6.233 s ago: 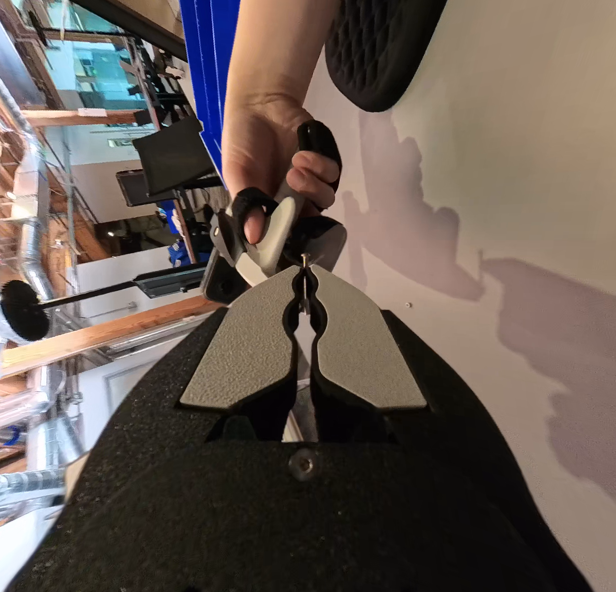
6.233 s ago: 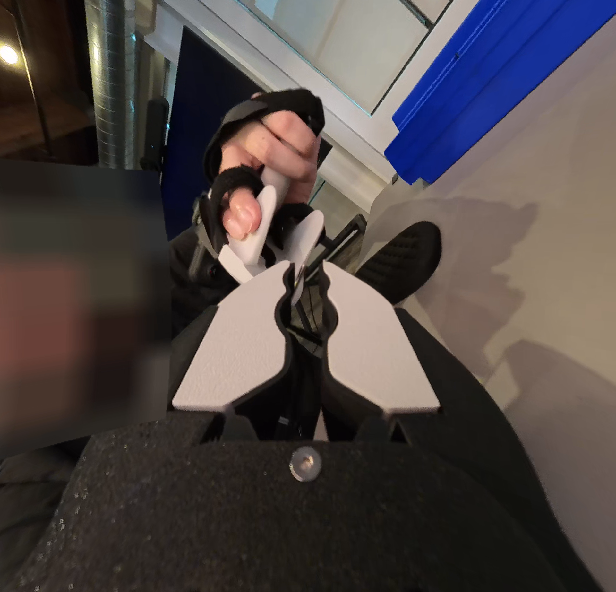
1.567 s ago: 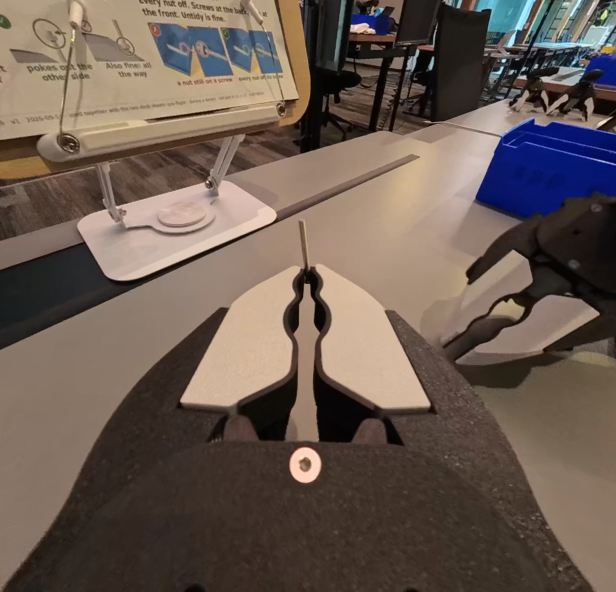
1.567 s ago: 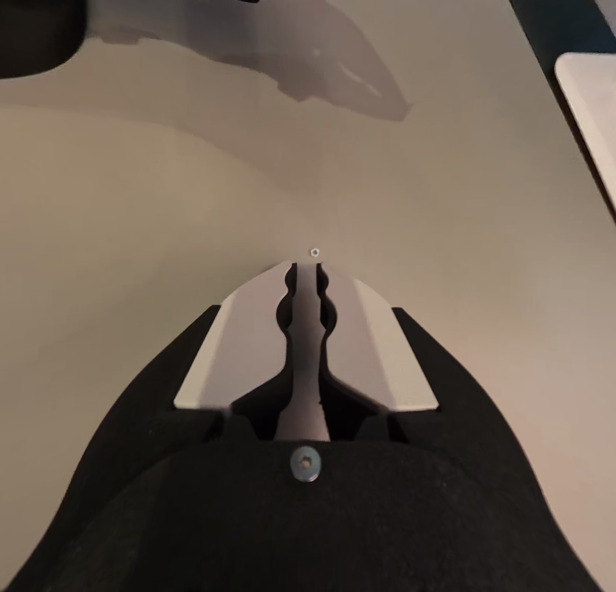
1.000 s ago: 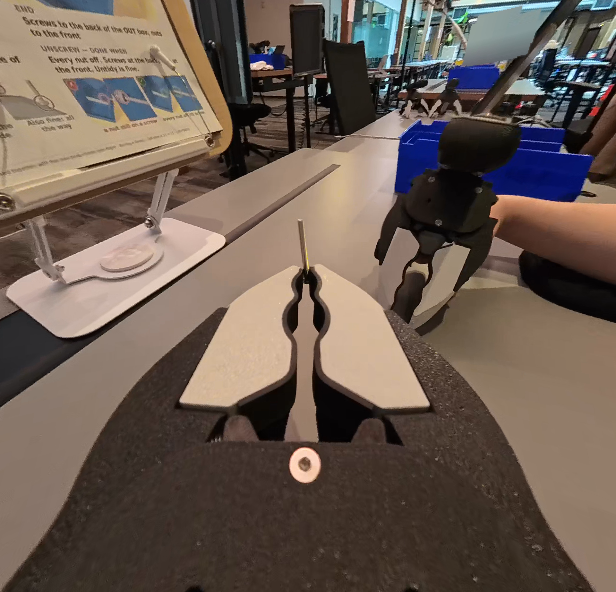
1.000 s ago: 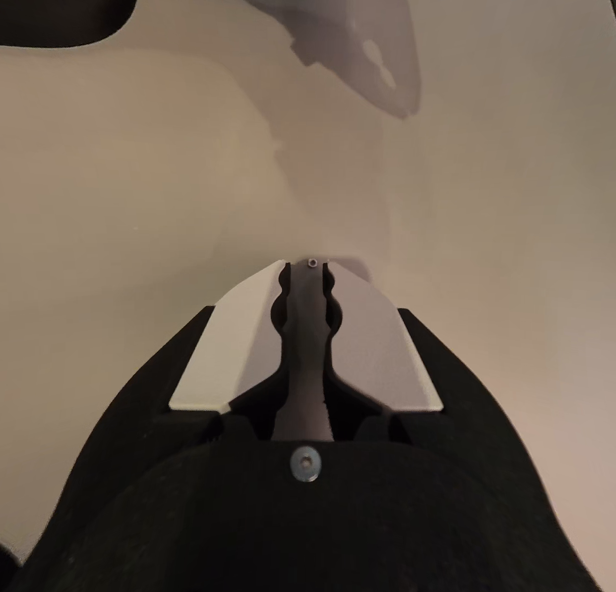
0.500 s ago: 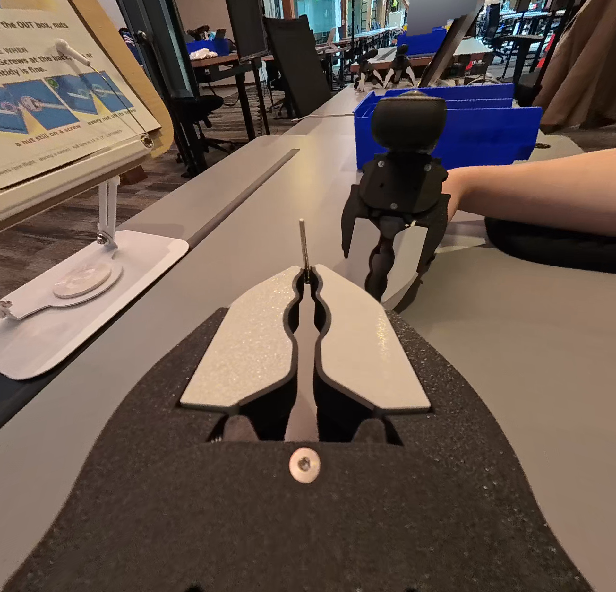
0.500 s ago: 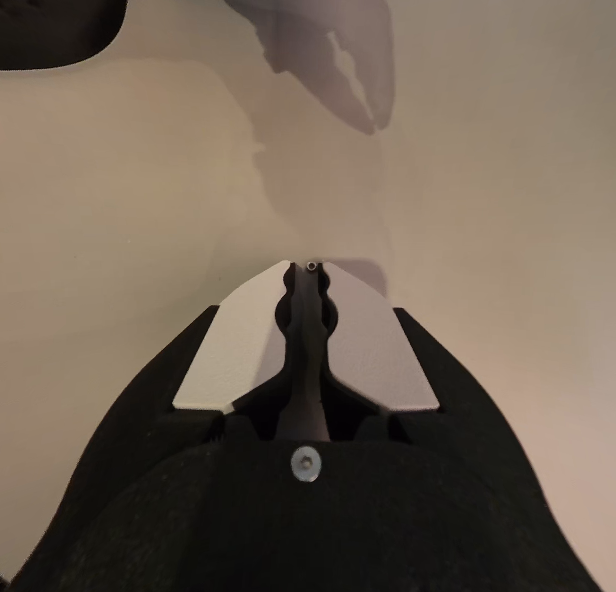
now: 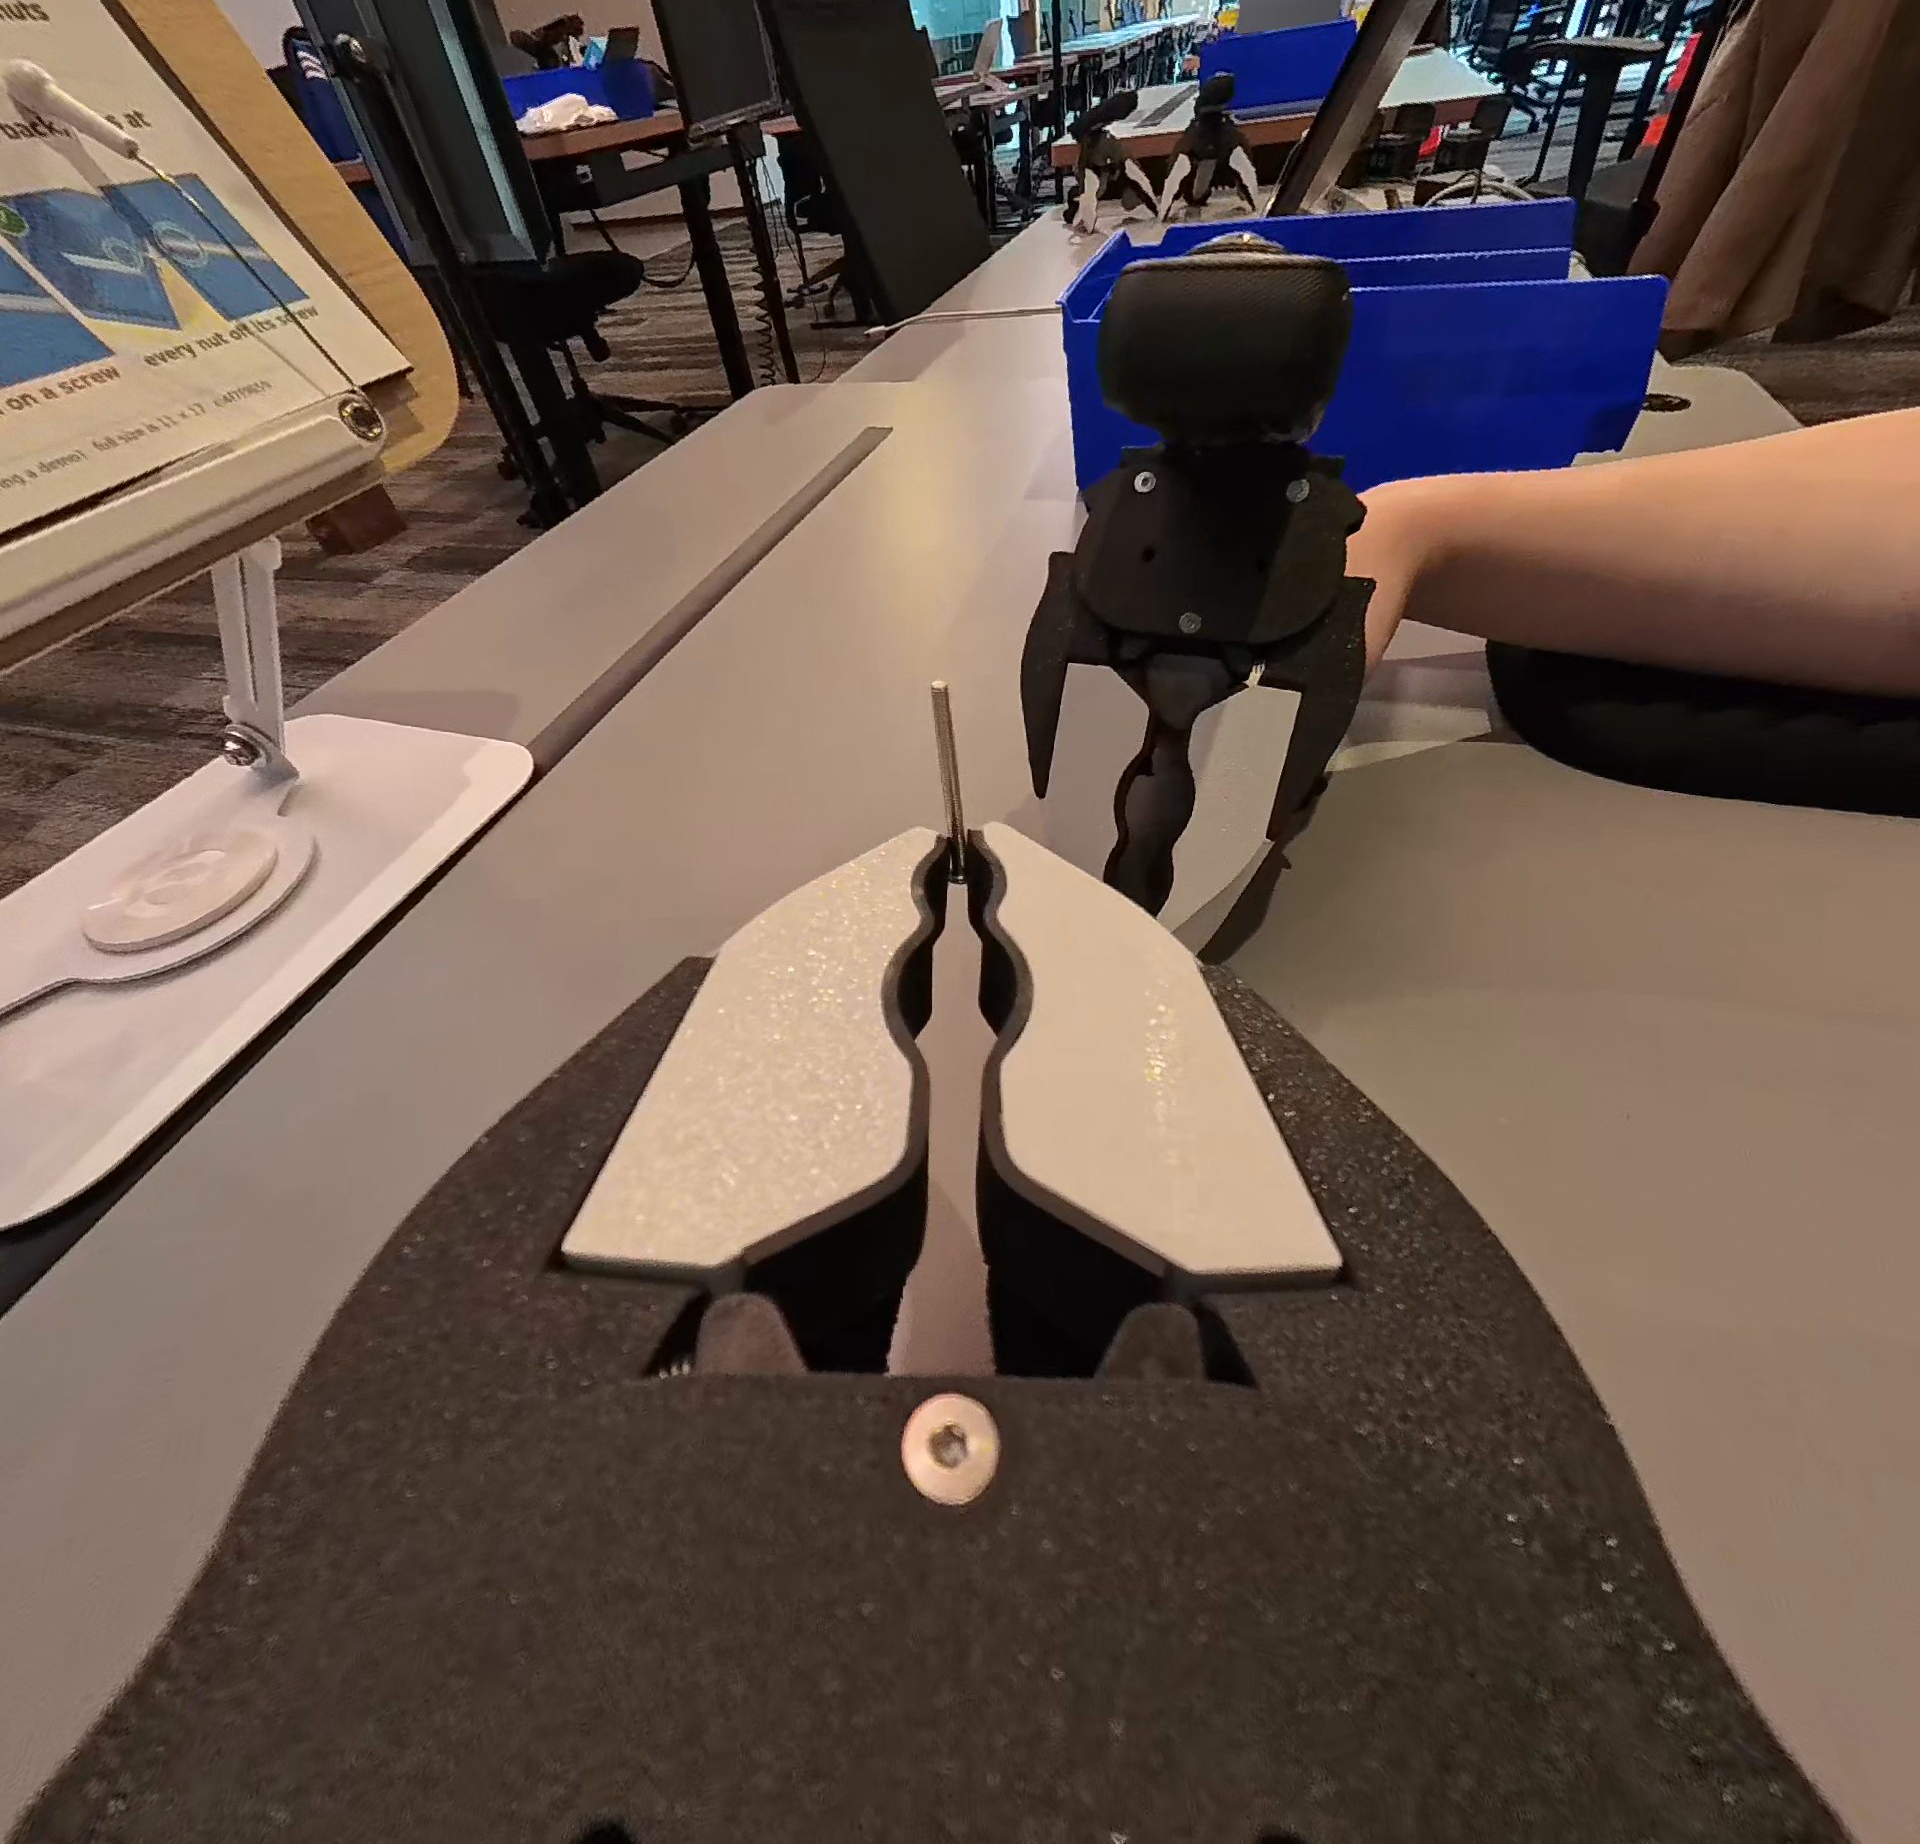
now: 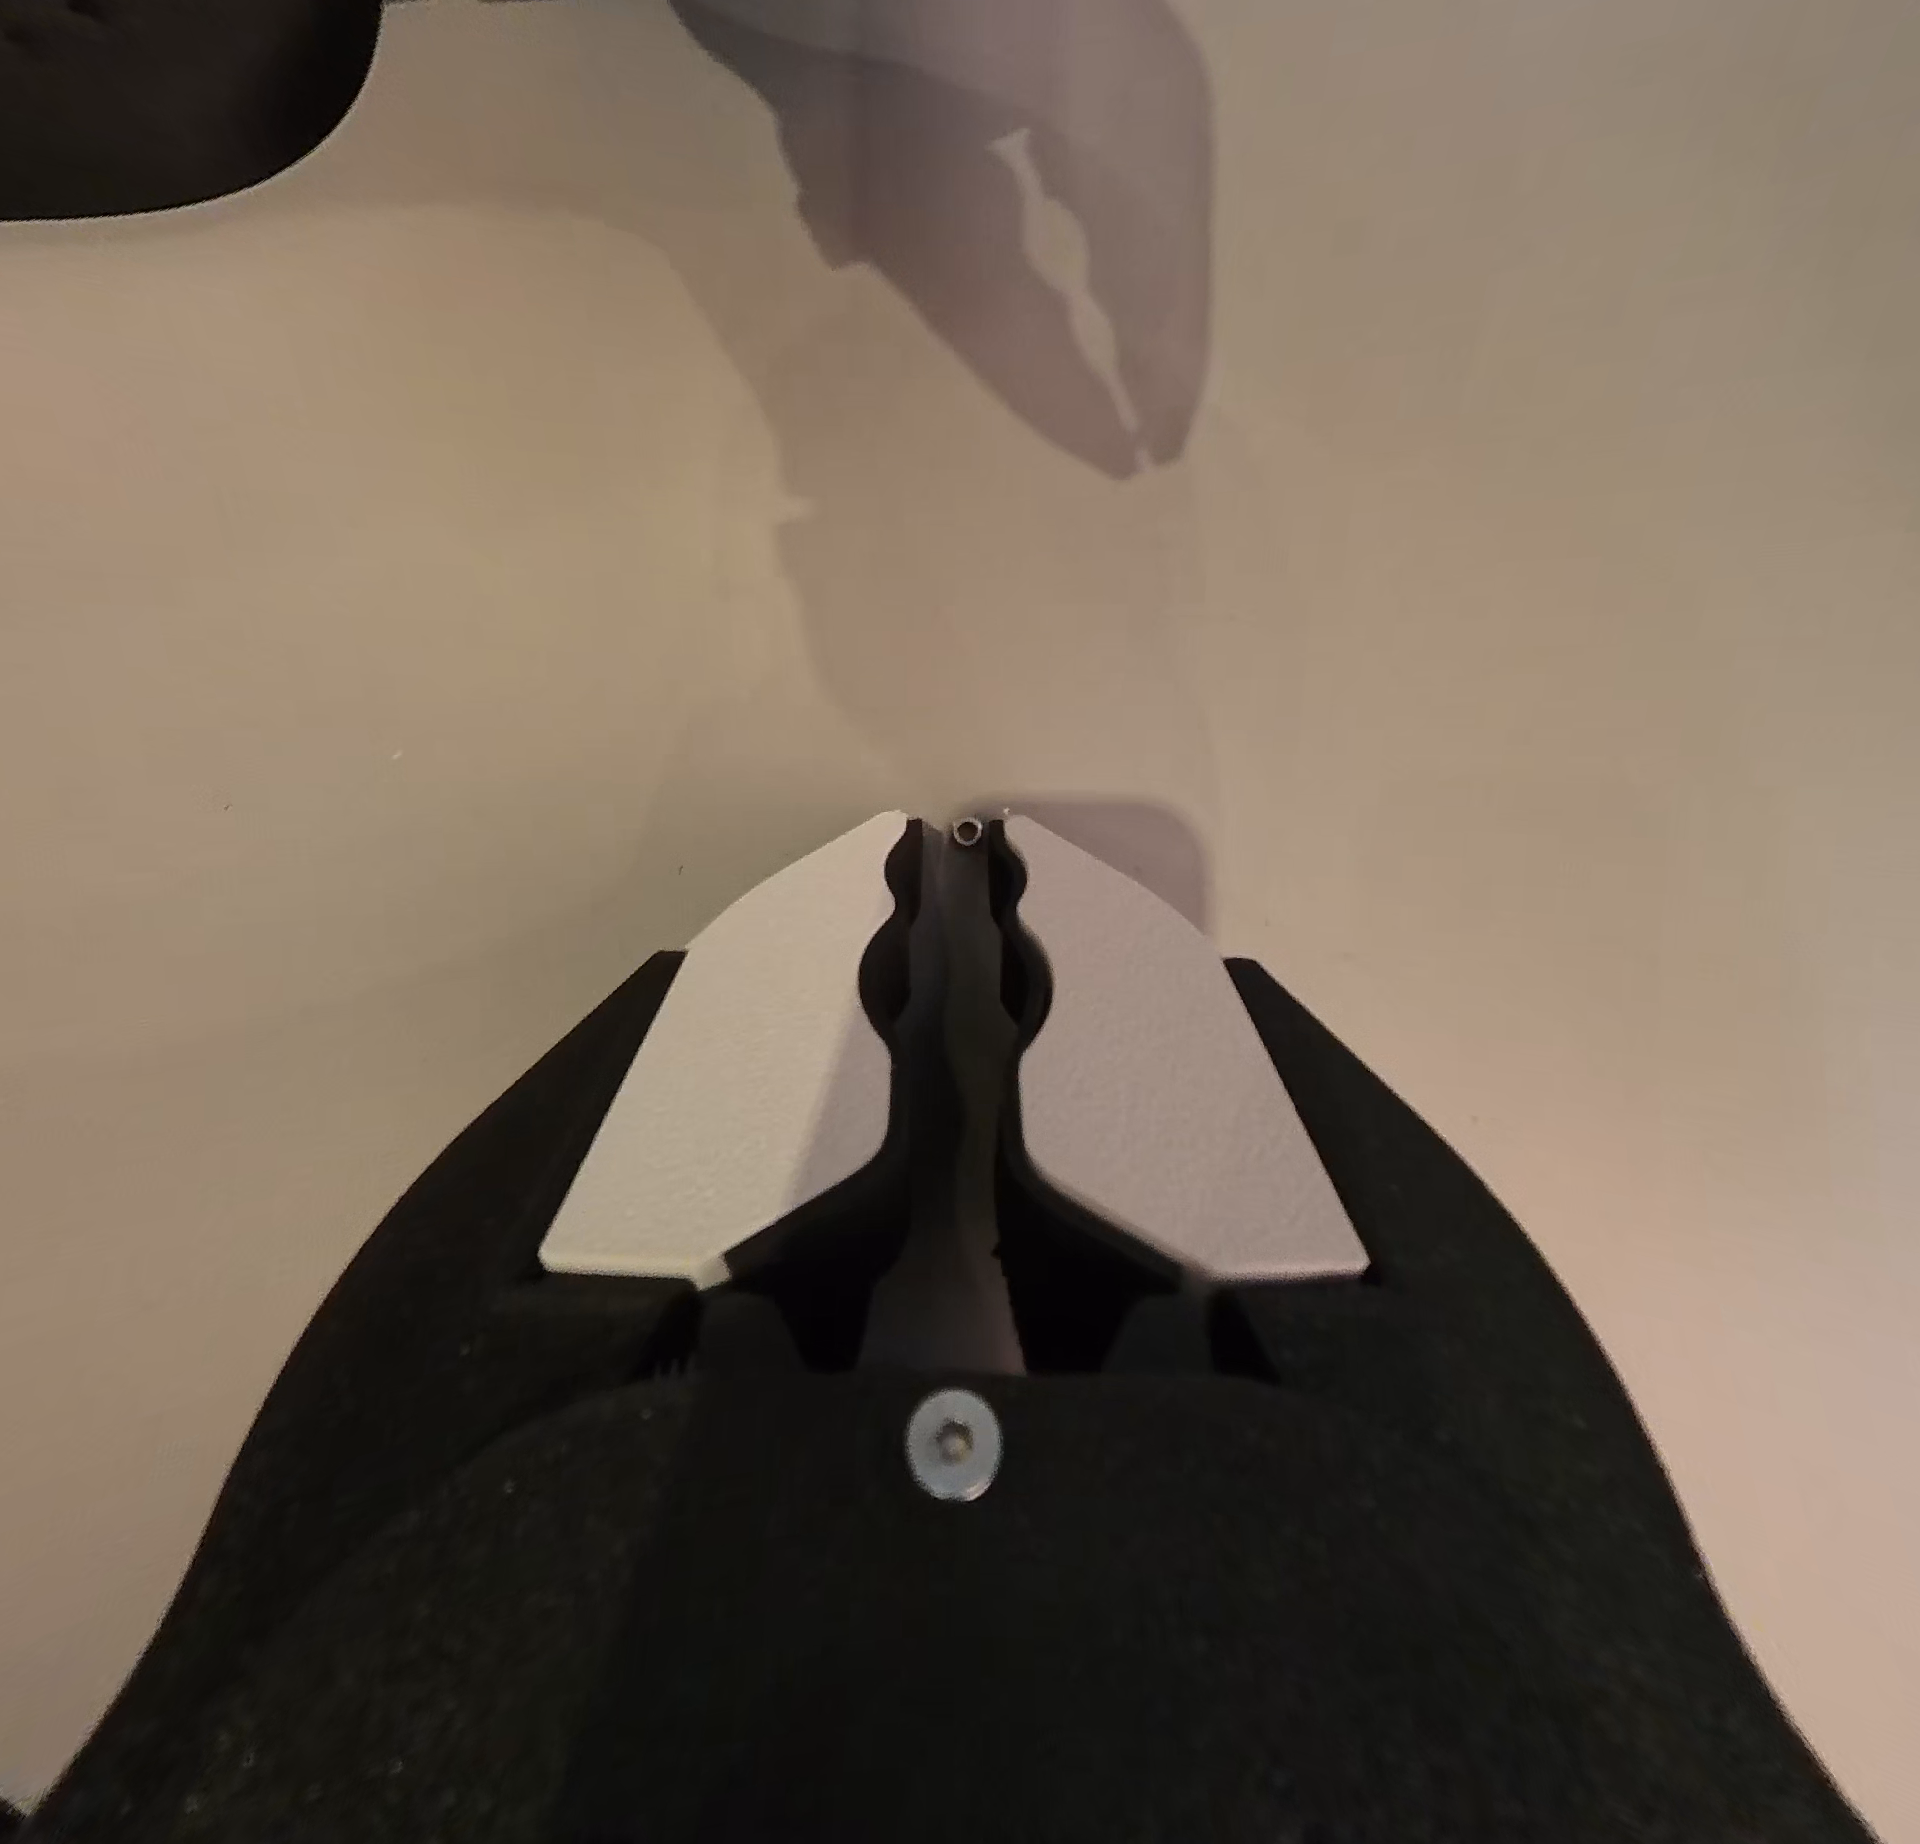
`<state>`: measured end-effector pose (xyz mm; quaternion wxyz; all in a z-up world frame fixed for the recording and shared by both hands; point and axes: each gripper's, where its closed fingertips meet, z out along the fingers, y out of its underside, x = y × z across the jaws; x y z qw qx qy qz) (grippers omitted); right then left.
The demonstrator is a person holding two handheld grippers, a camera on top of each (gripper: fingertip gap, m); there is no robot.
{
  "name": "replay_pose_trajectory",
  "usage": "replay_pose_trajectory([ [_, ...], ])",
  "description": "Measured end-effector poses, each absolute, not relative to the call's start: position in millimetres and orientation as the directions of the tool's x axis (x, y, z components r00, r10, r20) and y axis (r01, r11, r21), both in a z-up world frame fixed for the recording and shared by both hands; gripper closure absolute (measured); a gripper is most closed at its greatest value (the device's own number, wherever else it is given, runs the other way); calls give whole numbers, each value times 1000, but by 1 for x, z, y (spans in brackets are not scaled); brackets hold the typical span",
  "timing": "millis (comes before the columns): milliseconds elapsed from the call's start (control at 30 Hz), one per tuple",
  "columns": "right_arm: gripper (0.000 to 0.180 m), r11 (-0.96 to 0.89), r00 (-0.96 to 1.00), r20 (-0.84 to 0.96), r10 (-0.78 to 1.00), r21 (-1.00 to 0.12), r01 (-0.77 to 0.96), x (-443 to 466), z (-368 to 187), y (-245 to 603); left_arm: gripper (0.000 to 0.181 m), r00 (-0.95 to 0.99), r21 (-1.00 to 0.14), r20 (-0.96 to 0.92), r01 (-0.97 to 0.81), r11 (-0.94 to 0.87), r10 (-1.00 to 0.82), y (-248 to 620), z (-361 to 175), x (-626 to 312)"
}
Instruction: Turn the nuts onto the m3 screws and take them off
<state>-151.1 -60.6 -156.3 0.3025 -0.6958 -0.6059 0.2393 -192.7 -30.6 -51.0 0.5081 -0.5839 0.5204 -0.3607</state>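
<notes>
My left gripper (image 9: 958, 844) is pinched tight on the m3 screw (image 9: 944, 755), holding it by its lower end so the threaded shaft stands upright just past the fingertips. Ahead of it and to its right, my right gripper (image 9: 1195, 875) points straight down at the grey table (image 9: 1558, 1067), its tips at or just above the surface; I cannot tell which from here. A forearm (image 9: 1662, 547) runs off to the right behind it, resting over a black pad (image 9: 1714, 745). Beyond that gripper sits a blue bin (image 9: 1507, 371), and off to the left of my left gripper a white stand (image 9: 208, 921) props up an instruction sheet (image 9: 135, 267).

Looking down along my right gripper (image 10: 961, 830), the fingers (image 10: 769, 1046) are drawn almost together, with only a thin gap between the tips. The small silver nut (image 10: 966, 833) lies right in that gap on the table. Whether the tips actually grip it, I cannot tell. A shadow (image 10: 1039, 267) of a gripper falls on the table further ahead.
</notes>
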Motion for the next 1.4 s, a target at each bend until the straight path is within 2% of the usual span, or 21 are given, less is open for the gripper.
replay_pose_trajectory([
  [400,175,-78,146,36,989,-708,702,-152,-156,-61,178,200,-966,-109,-251,56,-974,-30,-52,-194],
  [800,176,-22,76,45,996,-710,704,-153,-156,-71,178,129,-919,-82,-393,25,-988,-40,-74,-198],
  [1300,180,-5,51,44,998,-708,706,-149,-153,-76,178,113,-896,-79,-443,21,-990,-41,-91,-195],
  [1400,176,-16,52,25,998,-743,669,-155,-147,-77,178,119,-904,-81,-426,23,-990,-41,-87,-196],
])
